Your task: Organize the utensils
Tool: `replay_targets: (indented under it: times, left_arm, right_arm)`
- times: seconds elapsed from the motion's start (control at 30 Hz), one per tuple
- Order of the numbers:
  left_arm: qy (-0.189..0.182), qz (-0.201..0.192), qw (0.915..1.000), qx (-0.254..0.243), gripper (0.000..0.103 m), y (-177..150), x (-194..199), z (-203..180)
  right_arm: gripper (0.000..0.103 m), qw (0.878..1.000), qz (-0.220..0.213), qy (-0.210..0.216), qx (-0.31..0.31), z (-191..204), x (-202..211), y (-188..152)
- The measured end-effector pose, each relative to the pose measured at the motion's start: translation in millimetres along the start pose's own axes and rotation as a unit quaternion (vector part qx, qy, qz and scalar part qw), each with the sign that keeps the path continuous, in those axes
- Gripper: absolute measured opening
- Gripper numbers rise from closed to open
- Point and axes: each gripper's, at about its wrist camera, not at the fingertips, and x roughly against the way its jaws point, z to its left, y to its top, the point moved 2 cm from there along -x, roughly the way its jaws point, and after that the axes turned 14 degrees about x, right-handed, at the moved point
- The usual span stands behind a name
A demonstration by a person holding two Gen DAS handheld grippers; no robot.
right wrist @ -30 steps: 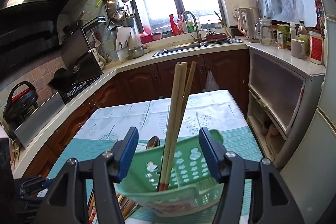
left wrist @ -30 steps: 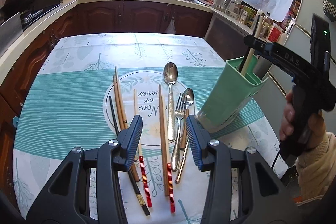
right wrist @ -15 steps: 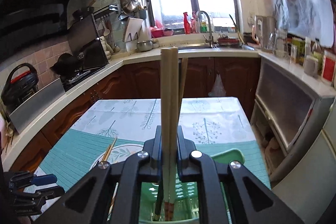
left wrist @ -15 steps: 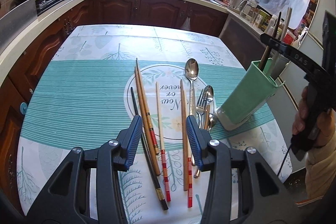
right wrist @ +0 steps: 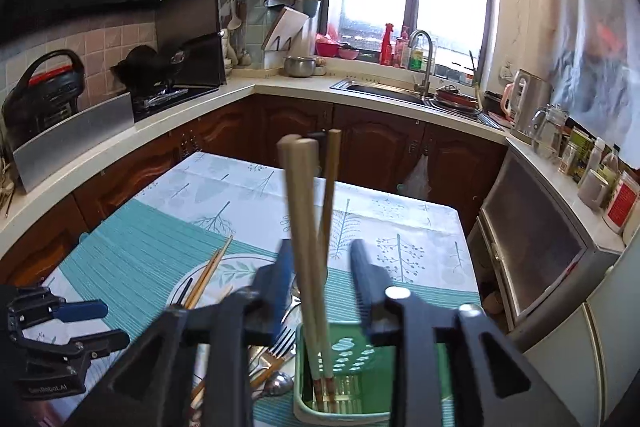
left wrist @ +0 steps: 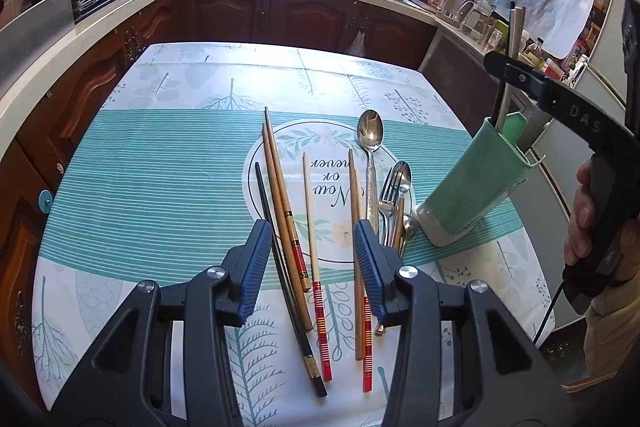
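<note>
While right claw (right wrist: 320, 281) opens around chopsticks (right wrist: 306, 227) (in green holder (right wrist: 360, 379)), left claw (left wrist: 308, 267) spread over utensils.

The near strip of the counter (left wrist: 120, 187) is crossed by chopsticks (left wrist: 280, 195) laid side by side, with a spoon (left wrist: 371, 147) and fork (left wrist: 386, 203) crowded against the green holder (left wrist: 472, 187) at the right. Open cloth is left on the left half and along the far edge. Above the holder, passage is blocked by upright chopsticks (right wrist: 304, 227) standing between the opening right tongs (right wrist: 320, 275).
</note>
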Motion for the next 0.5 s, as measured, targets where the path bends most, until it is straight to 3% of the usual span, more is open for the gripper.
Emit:
replay_targets:
  times: [0.5]
  left_arm:
    - [0.004, 0.006, 0.9999, 0.009, 0.04, -1.4, -3.5, 5.0]
  right_arm:
    - [0.051, 0.999, -0.007, 0.008, -0.031, 3.7, 34.3, -13.1]
